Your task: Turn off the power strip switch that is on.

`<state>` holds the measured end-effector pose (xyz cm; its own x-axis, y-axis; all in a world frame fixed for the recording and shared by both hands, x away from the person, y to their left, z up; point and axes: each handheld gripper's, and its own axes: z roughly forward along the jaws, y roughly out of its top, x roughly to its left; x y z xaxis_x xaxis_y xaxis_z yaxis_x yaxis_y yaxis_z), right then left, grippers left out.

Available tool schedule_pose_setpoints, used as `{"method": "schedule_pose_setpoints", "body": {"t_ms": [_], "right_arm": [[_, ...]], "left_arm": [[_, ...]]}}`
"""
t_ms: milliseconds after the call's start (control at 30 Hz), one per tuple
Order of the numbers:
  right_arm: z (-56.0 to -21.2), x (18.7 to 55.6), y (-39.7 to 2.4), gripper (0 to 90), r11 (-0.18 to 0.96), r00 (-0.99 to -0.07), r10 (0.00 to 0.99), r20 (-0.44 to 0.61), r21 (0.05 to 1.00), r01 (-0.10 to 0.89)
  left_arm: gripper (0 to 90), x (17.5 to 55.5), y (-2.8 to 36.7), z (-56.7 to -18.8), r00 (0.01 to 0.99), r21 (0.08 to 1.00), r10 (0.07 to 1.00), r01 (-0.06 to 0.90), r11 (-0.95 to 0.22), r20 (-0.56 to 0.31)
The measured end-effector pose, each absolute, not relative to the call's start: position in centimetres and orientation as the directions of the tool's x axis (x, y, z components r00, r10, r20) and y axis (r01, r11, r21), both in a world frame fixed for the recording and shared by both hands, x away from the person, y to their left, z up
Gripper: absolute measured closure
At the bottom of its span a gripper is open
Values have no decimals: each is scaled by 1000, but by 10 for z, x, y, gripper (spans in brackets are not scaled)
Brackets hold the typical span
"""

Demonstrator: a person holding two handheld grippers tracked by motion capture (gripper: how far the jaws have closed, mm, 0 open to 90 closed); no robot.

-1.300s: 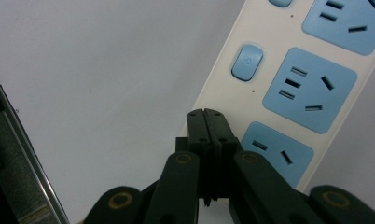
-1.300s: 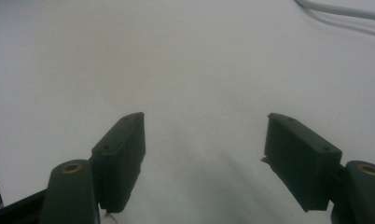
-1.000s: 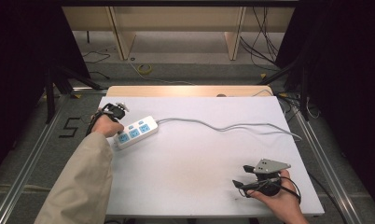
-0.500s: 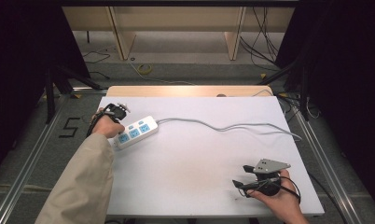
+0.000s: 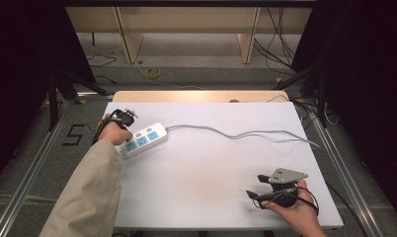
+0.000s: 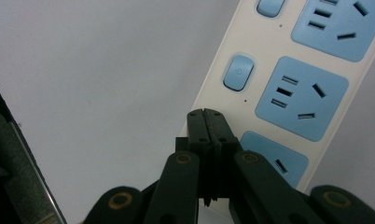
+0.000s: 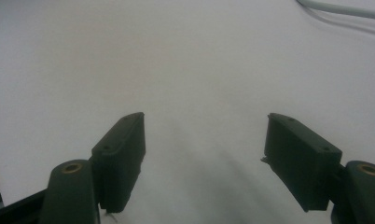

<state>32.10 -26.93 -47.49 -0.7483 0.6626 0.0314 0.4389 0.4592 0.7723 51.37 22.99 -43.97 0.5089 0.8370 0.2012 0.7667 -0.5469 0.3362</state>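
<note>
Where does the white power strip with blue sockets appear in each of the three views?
High view: the power strip lies at the table's left, beside the left tool.
Left gripper view: it runs along the upper right, just past the shut left tool.
Right gripper view: the strip itself is not in it.
Shared landmark: its grey cable crosses the white table and shows at the top right corner of the right gripper view.

White worktop (image 5: 211, 177) has a power strip (image 5: 142, 140) lying far left, its grey cable (image 5: 246, 134) snaking off to the right.
</note>
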Motion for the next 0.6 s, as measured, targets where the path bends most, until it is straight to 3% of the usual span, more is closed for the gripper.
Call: {"method": "schedule_pose_setpoints", "body": {"t_ms": [200, 600], "right_arm": [[-474, 321, -269, 300, 459, -749, 662, 29, 774, 436], [-474, 321, -269, 300, 457, -748, 663, 31, 774, 438]], "left_arm": [[898, 513, 223, -441, 520, 303, 813, 756, -580, 260], [898, 510, 228, -442, 497, 349, 838, 763, -545, 224]]}}
